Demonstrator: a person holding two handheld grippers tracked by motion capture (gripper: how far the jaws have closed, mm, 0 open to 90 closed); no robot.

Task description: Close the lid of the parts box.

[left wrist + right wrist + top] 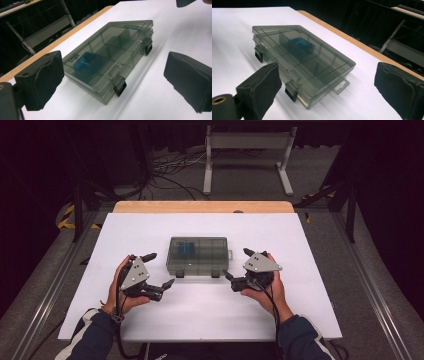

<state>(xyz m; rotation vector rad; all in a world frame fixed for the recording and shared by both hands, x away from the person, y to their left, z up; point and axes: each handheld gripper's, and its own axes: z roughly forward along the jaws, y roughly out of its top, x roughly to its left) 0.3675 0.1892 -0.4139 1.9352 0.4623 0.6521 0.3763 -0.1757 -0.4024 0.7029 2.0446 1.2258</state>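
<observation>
White table (150, 227) | closed organiser box (198, 255) | blue item, probably a bin (86, 62)

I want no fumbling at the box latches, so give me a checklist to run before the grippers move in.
1. Left gripper open, holding nothing: ok.
2. Right gripper open, holding nothing: ok.
3. Lid of the box down flat: ok.
4. Both black latches face the person, within reach: ok.
5. Latches actually snapped shut: cannot tell.
6. Blue piece sits in one compartment, clear of the latch side: ok.
</observation>
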